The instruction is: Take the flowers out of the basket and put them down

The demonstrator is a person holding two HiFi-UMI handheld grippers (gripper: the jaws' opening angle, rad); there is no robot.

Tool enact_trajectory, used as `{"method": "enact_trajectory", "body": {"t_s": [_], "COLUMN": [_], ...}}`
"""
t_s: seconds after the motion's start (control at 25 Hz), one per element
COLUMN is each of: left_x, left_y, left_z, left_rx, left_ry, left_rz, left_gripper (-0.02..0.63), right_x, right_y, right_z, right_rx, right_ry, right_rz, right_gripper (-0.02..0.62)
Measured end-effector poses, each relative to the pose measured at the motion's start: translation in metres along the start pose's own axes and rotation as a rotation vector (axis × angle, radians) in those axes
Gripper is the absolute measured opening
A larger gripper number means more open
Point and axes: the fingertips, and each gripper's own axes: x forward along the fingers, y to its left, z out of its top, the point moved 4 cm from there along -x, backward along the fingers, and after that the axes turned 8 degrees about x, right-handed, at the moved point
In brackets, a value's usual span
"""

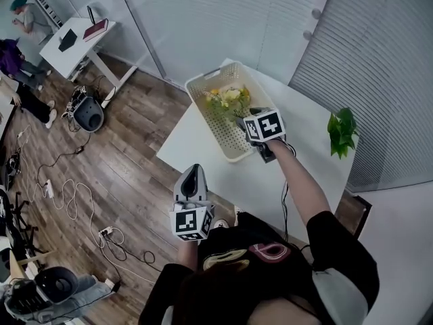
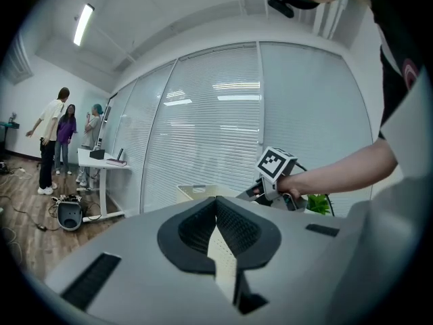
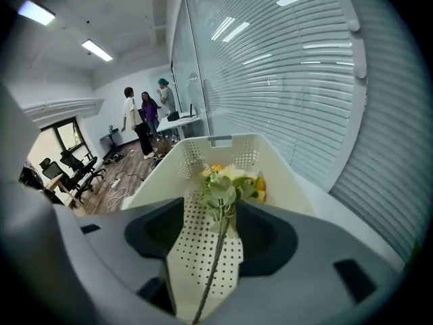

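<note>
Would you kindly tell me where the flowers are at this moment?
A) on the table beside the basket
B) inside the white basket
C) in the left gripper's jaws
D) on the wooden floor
B: the flowers lie inside the basket, with one stem running between the open jaws of the right gripper.

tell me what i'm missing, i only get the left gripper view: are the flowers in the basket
observer: yes, the head view shows the flowers lying inside the basket.
operator: has the right one got hold of them
observer: no. The right gripper has its tongs open, and one stem runs between them unpinched.
operator: any flower out on the table
observer: none. No flower lies on the table outside the basket.
</note>
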Motion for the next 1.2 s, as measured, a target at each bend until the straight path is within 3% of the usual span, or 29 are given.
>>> {"method": "enact_trajectory", "body": {"t_s": [0.16, 0.44, 0.68, 0.92, 1.2], "left_x": [0.005, 0.010, 0.008, 0.009, 0.009], "left_y": [0.001, 0.011, 0.020, 0.024, 0.016], "left_z": [-0.003, -0.002, -0.004, -0.007, -0.019], "left_rx": [-0.003, -0.001, -0.012, -0.002, -0.007], "left_ry": [0.004, 0.008, 0.019, 0.035, 0.059], "left_rz": [0.018, 0.045, 0.067, 0.083, 0.073], "left_gripper": [0.017, 0.017, 0.017, 0.017, 0.017], "right_x": [0.025, 0.056, 0.070, 0.091, 0.104], "right_y": [-0.013, -0.023, -0.025, -0.032, -0.043], "right_z": [0.001, -0.007, -0.014, -0.028, -0.040], "right_rx": [-0.018, 0.041, -0.014, 0.024, 0.080], "right_ry": [0.056, 0.182, 0.261, 0.363, 0.394], "right_rz": [-0.029, -0.009, -0.032, -0.034, -0.048], "right_gripper": [0.244, 0.245, 0.244, 0.244, 0.220]}}
